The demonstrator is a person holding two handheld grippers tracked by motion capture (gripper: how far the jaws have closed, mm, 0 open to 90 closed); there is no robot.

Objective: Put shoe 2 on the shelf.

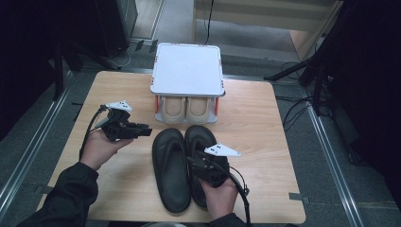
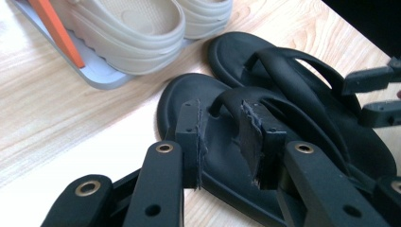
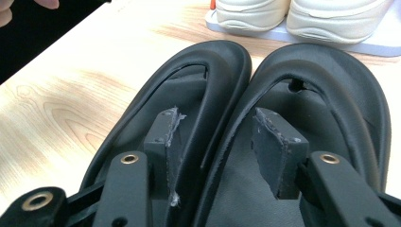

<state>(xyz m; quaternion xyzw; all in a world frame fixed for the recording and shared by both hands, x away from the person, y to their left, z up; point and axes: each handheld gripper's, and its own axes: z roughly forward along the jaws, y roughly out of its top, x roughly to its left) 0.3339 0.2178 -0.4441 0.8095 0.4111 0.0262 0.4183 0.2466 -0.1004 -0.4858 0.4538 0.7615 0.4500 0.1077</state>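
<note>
Right gripper open astride the black flip-flops' touching edges; high view alone shows open left gripper aside, shoe rack's white lid

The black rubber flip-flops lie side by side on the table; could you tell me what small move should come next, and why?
Probably lower the right tongs and close them on the adjoining inner edges of the black rubber flip-flops. In the right gripper view the open jaws straddle those two edges without pressing on them. The left tongs hang open and clear beside the pair, while the white two-tier shoe rack already holds beige sandals.
</note>
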